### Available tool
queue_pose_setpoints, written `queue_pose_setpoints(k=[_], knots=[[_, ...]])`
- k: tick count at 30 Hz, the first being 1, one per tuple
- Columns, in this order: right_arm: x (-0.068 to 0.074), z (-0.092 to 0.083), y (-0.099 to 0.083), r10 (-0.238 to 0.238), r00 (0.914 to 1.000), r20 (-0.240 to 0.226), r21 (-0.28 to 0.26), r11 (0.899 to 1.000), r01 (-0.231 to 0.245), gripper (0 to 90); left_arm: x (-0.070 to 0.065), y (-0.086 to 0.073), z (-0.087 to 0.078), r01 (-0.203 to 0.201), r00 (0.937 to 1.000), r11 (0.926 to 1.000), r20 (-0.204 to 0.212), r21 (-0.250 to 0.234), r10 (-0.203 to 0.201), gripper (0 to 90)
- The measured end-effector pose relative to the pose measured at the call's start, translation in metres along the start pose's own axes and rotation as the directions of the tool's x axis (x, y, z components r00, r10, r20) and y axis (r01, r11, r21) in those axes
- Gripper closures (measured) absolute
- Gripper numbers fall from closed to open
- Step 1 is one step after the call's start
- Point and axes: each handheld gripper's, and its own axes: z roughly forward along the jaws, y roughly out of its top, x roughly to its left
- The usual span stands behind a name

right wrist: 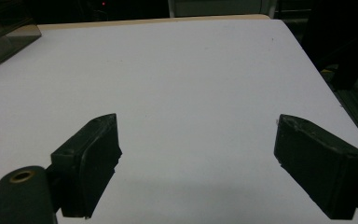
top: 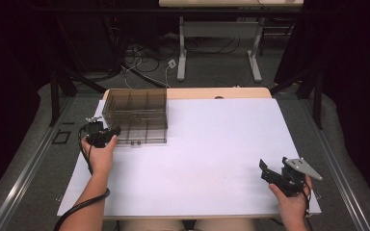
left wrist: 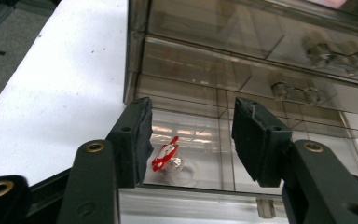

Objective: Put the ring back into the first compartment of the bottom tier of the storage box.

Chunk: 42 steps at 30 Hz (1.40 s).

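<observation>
- The left gripper [left wrist: 191, 135] is spread at the clear drawer box's [top: 136, 115] front — nothing pinched.
- A small red-and-white piece [left wrist: 166, 153] lies in the lowest drawer, tilted; no writing is readable.
- The right gripper [right wrist: 196, 163] gapes wide over the bare white table [right wrist: 191, 70], well apart.

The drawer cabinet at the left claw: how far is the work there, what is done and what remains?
Done, as it looks: a small red and white item lies inside the bottom drawer of the smoky clear drawer cabinet. In hand: the left claw is at that drawer's front, open, gripping nothing. Left, probably: closing the drawer, if it is still out; I cannot tell. The right claw waits open above the white table.
</observation>
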Motion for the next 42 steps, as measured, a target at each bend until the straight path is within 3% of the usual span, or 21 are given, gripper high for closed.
queue_pose_setpoints(k=[1, 3, 4, 6, 14, 15, 17, 18, 25, 27, 29, 30, 31, 32, 35, 36, 42], knots=[[0.001, 0.001, 0.000, 0.002, 0.9999, 0.015, -0.010, 1.000, -0.002, 13.5, -0.001, 0.000, -0.001, -0.005, 1.0000, 1.0000, 0.007, 0.000, 0.005, 45.7], [0.000, -0.002, 0.001, -0.005, 1.0000, 0.001, 0.020, 1.000, 0.005, 13.5, -0.002, -0.001, -0.002, -0.012, 0.9998, 0.9999, 0.016, -0.005, 0.012, 44.6], [0.001, 0.000, 0.000, 0.000, 0.9999, 0.011, -0.008, 1.000, 0.000, 13.5, -0.003, -0.001, -0.002, -0.010, 0.9997, 0.9999, 0.023, -0.005, 0.011, 44.4], [0.001, 0.001, -0.001, -0.001, 0.9999, 0.016, -0.007, 1.000, 0.001, 13.5, -0.004, -0.002, -0.003, -0.017, 0.9994, 0.9998, 0.031, -0.013, 0.017, 43.4], [0.000, 0.000, 0.000, 0.000, 1.0000, 0.001, 0.001, 1.000, 0.000, 13.5, -0.012, -0.003, -0.008, -0.080, 0.9953, 0.9959, 0.052, -0.042, 0.082, 38.1], [0.001, 0.003, -0.001, 0.007, 0.9999, 0.011, -0.033, 0.999, -0.007, 13.5, -0.013, -0.003, -0.009, -0.091, 0.9942, 0.9941, 0.052, -0.058, 0.094, 37.2], [0.001, 0.003, -0.001, 0.008, 0.9999, 0.013, -0.032, 0.999, -0.007, 13.5, -0.016, -0.003, -0.010, -0.102, 0.9916, 0.9923, 0.073, -0.071, 0.107, 36.9], [0.001, 0.001, -0.001, 0.002, 1.0000, 0.006, -0.010, 1.000, -0.002, 13.5, -0.017, -0.003, -0.011, -0.108, 0.9901, 0.9910, 0.082, -0.079, 0.114, 36.4], [0.001, 0.001, -0.001, 0.005, 1.0000, 0.007, -0.009, 1.000, -0.004, 13.5, -0.025, -0.003, -0.019, -0.145, 0.9778, 0.9819, 0.134, -0.122, 0.161, 32.9], [0.001, 0.003, -0.002, 0.012, 0.9998, 0.013, -0.033, 0.999, -0.011, 13.5, -0.027, -0.003, -0.021, -0.168, 0.9715, 0.9754, 0.144, -0.142, 0.188, 31.0], [0.001, 0.001, -0.001, 0.006, 1.0000, 0.007, -0.010, 1.000, -0.006, 13.5, -0.030, -0.005, -0.024, -0.189, 0.9661, 0.9699, 0.148, -0.154, 0.212, 30.6], [0.002, 0.003, -0.001, 0.012, 0.9999, 0.009, -0.034, 0.999, -0.012, 13.5, -0.031, -0.006, -0.026, -0.192, 0.9642, 0.9688, 0.153, -0.156, 0.216, 30.2], [0.002, 0.002, -0.001, 0.006, 0.9999, 0.016, -0.020, 1.000, -0.006, 13.5, -0.032, -0.006, -0.027, -0.191, 0.9630, 0.9690, 0.161, -0.156, 0.216, 30.1], [0.001, -0.001, 0.000, -0.005, 1.0000, 0.007, 0.026, 1.000, 0.004, 13.5, -0.033, -0.007, -0.029, -0.193, 0.9607, 0.9688, 0.171, -0.156, 0.219, 30.0], [0.001, 0.002, -0.001, 0.005, 0.9998, 0.018, -0.020, 1.000, -0.005, 13.5, -0.037, -0.011, -0.034, -0.181, 0.9570, 0.9710, 0.199, -0.156, 0.211, 29.0], [0.001, -0.001, 0.000, 0.001, 1.0000, 0.006, 0.007, 1.000, -0.001, 13.5, -0.038, -0.012, -0.037, -0.180, 0.9555, 0.9709, 0.207, -0.158, 0.211, 28.2], [0.001, -0.001, 0.000, 0.003, 1.0000, 0.004, -0.001, 1.000, -0.003, 13.5, -0.043, -0.022, -0.050, -0.195, 0.9419, 0.9643, 0.240, -0.179, 0.235, 16.7]])
